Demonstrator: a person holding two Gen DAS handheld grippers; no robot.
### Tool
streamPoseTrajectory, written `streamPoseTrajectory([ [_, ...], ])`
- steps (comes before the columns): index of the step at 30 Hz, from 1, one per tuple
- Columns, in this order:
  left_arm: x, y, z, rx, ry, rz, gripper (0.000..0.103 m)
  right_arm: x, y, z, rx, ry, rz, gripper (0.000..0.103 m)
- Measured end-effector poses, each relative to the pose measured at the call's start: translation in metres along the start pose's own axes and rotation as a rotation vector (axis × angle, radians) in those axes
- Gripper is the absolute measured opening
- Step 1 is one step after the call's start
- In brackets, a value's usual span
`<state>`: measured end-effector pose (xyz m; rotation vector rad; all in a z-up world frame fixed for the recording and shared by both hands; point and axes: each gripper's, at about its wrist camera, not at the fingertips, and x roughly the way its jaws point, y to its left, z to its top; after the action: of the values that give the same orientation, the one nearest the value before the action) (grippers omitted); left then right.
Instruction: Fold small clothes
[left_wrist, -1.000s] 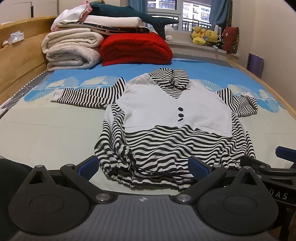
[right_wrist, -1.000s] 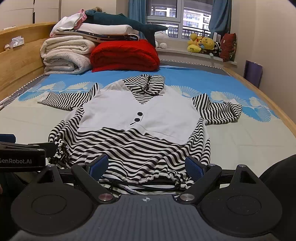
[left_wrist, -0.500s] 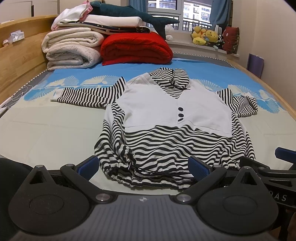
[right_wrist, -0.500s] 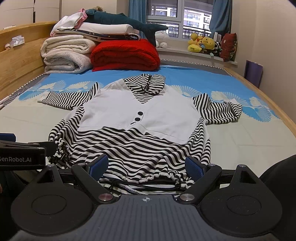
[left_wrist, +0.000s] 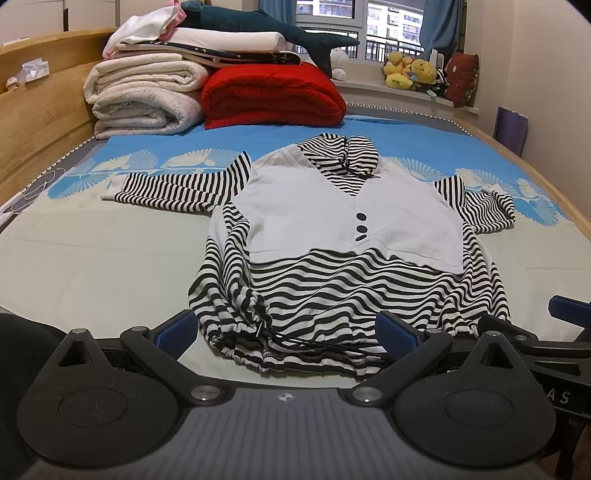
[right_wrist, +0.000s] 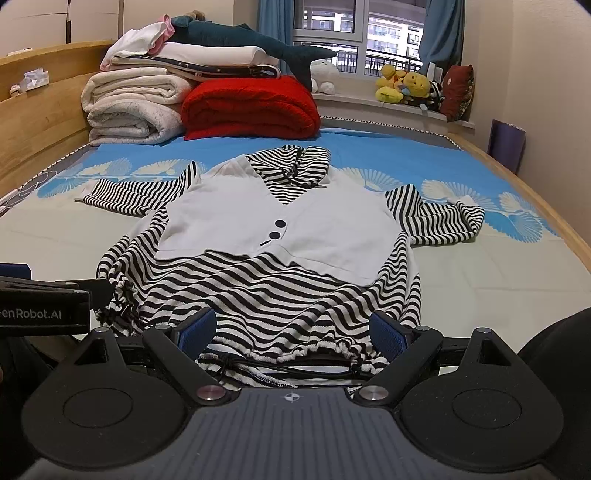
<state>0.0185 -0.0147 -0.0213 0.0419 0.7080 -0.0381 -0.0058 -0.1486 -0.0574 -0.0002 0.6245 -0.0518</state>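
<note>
A small black-and-white striped hooded top with a white vest front (left_wrist: 351, 221) lies flat on the bed, face up, sleeves spread out; it also shows in the right wrist view (right_wrist: 280, 236). Its drawstring hem faces me. My left gripper (left_wrist: 286, 334) is open and empty, hovering at the hem's left part. My right gripper (right_wrist: 291, 332) is open and empty, hovering over the hem's right part. The right gripper's body (left_wrist: 554, 332) shows at the right edge of the left wrist view, and the left gripper's body (right_wrist: 44, 299) at the left edge of the right wrist view.
Folded white blankets (left_wrist: 144, 96) and a red quilt (left_wrist: 273, 96) are stacked at the head of the bed (left_wrist: 74, 258). A wooden side rail (left_wrist: 40, 110) runs along the left. Plush toys (right_wrist: 402, 85) sit on the windowsill. A purple bag (right_wrist: 506, 144) stands at the right wall.
</note>
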Motion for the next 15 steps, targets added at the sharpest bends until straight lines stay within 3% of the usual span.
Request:
streamPoseTrajectory([
  [15, 0.0024, 0.0001, 0.0002, -0.001, 0.009, 0.000, 0.102, 0.0000, -0.0021, -0.0021, 0.010, 0.005, -0.001, 0.090],
])
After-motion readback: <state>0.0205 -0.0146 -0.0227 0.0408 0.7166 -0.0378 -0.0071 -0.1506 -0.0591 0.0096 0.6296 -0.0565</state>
